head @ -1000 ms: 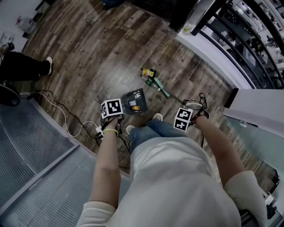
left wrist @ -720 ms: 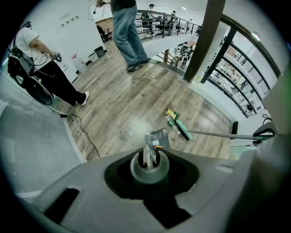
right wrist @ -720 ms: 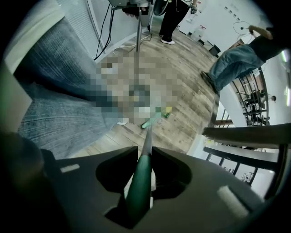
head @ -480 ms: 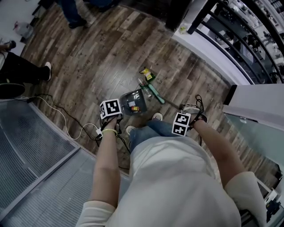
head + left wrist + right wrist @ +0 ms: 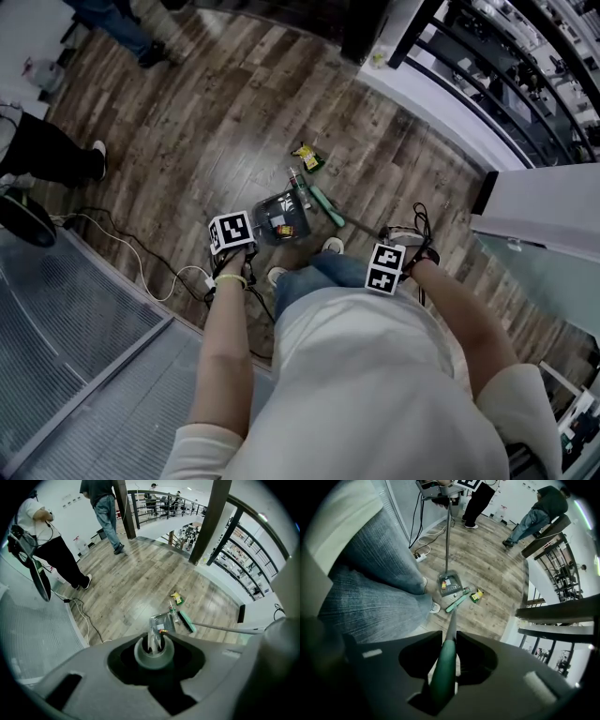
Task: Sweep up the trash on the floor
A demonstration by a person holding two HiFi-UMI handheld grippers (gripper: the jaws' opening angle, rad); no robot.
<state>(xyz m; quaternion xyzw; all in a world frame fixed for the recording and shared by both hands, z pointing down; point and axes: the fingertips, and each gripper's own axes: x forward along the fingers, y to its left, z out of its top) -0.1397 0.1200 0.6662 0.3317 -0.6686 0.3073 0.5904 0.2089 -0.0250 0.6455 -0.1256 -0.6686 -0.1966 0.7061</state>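
One yellow-green wrapper [image 5: 307, 156] is pictured loose on the plank floor [image 5: 216, 112], far below and ahead of both grippers, just past the green broom head [image 5: 325, 206]. Coloured scraps are seen lying in the grey dustpan [image 5: 277, 212], which is set on the floor straight down the pole from the left gripper [image 5: 154, 643]. That gripper's jaws are clamped on the top of the upright dustpan handle [image 5: 447, 541]. The right gripper [image 5: 449, 651] is closed round the green broom handle [image 5: 443, 677], which runs away from it down to the floor. Sweeping is judged near its end. Next, the wrapper would need to be drawn by the broom head toward the dustpan's mouth.
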